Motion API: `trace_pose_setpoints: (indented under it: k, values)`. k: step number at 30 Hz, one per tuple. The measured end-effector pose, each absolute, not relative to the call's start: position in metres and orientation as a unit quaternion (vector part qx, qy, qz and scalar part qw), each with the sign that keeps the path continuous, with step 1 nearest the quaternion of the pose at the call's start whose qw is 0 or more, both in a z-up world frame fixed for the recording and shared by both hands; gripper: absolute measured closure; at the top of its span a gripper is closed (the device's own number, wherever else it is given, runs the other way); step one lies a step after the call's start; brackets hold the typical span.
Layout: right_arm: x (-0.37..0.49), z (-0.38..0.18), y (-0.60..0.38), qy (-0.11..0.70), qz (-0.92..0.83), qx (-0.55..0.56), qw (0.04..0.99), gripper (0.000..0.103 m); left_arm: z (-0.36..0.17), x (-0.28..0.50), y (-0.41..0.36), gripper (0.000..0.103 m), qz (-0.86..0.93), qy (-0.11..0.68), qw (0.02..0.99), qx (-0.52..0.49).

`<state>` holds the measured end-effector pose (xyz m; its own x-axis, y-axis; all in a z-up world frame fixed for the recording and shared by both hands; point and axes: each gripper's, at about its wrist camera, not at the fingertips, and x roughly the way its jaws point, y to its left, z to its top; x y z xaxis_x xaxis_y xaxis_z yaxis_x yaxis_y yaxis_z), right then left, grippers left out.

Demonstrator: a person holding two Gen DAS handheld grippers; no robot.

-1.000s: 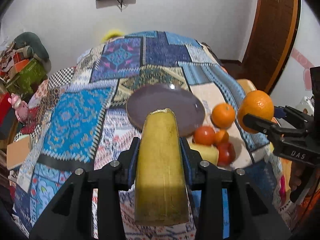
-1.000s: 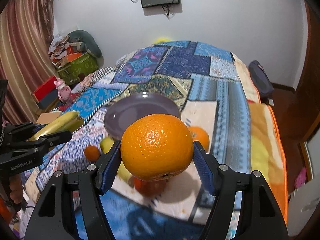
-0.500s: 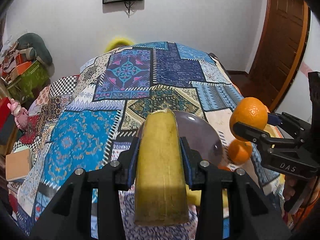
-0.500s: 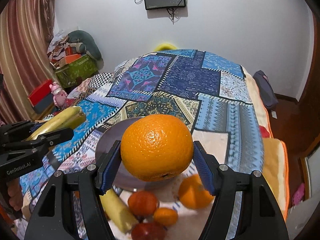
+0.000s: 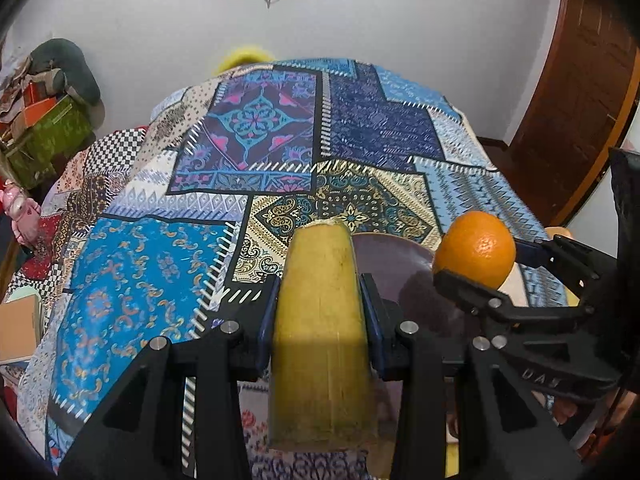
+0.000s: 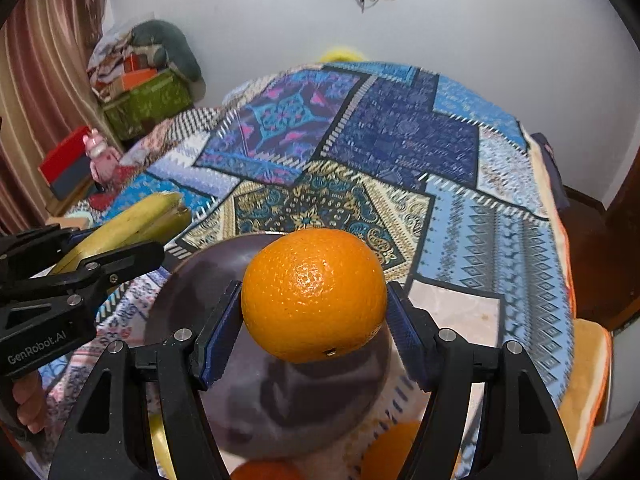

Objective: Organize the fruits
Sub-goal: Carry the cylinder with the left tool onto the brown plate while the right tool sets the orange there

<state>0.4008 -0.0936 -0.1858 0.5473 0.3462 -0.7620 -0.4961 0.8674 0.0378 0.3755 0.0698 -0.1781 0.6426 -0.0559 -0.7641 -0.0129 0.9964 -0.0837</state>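
My left gripper is shut on a yellow banana that sticks out forward between its pads. It hangs at the left edge of a purple plate that lies on the patchwork bedspread. My right gripper is shut on a large orange, directly above the plate. In the left wrist view the orange hangs over the plate's right side. In the right wrist view the banana and the left gripper are at the left.
Loose oranges and another banana lie on the bedspread just near of the plate. A wooden door stands at the right, and boxes with clutter are piled at the left. A screen hangs on the far wall.
Both grippers have moved forward over the bed with their fruit. The plate has slid from ahead to underneath them, and the loose fruit has dropped to the bottom of view.
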Motion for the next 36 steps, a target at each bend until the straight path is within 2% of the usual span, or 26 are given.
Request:
trace_pose_setpoints:
  k: [18,28,36]
  values:
    - [0.439,-0.225,-0.083,0.477,0.237,-0.120,0.838,0.036,-0.231,0.423,0.068,0.064,-0.016,0.482,0.875,-0.040]
    - [0.439,-0.224,-0.085,0.479,0.240,-0.122,0.835,0.035,-0.230,0.422,0.065,0.064,-0.030,0.488,0.871,-0.040]
    - [0.419,-0.201,-0.098,0.453,0.233,-0.127,0.851,0.035,-0.205,0.399,0.056,0.064,-0.028,0.467,0.884,-0.019]
